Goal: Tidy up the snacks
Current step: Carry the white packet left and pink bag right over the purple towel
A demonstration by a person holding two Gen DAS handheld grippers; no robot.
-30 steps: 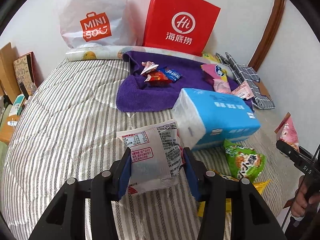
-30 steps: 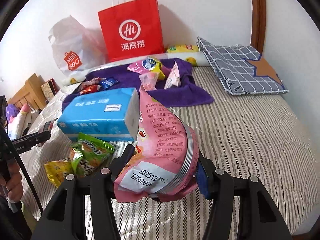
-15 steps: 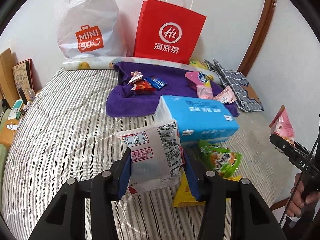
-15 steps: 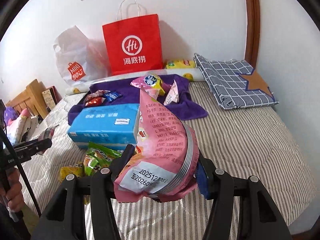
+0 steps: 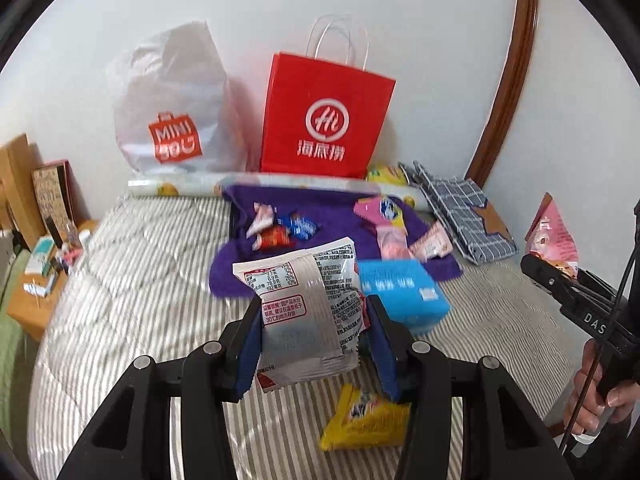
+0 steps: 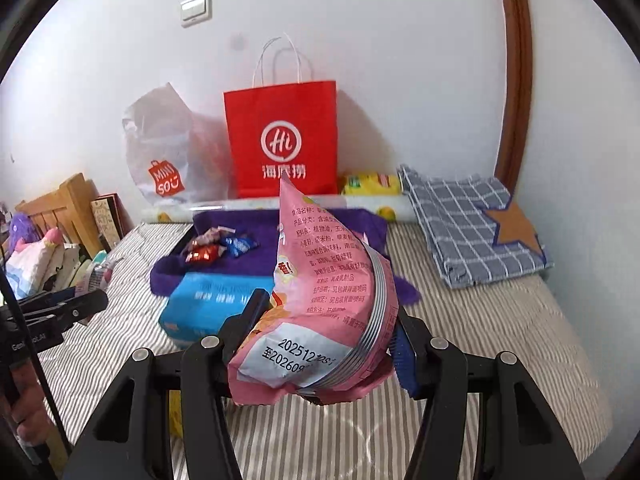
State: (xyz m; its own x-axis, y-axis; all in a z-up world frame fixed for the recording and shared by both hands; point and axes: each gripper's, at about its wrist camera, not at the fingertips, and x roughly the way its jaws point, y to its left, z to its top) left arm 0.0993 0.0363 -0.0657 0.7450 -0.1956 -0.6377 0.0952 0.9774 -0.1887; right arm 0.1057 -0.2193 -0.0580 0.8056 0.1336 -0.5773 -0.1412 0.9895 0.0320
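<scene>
Purple towel bears small snacks; left hand-held gripper clamps white packet, right hand-held gripper pink bag.

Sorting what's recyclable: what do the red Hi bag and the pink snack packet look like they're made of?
Red bag: likely matte paper, with flat stiff panels and twisted cord handles. Pink snack packet in the right gripper: probably glossy plastic film, puffy and crinkled with a crimped seam.

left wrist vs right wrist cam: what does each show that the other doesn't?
Left wrist only: the left tongs shut on a silver snack packet, and a yellow snack bag on the bed.

Right wrist only: the right tongs shut on a pink snack bag, and a light switch.

Both: red paper bag, white plastic bag, purple towel, blue tissue pack.
</scene>
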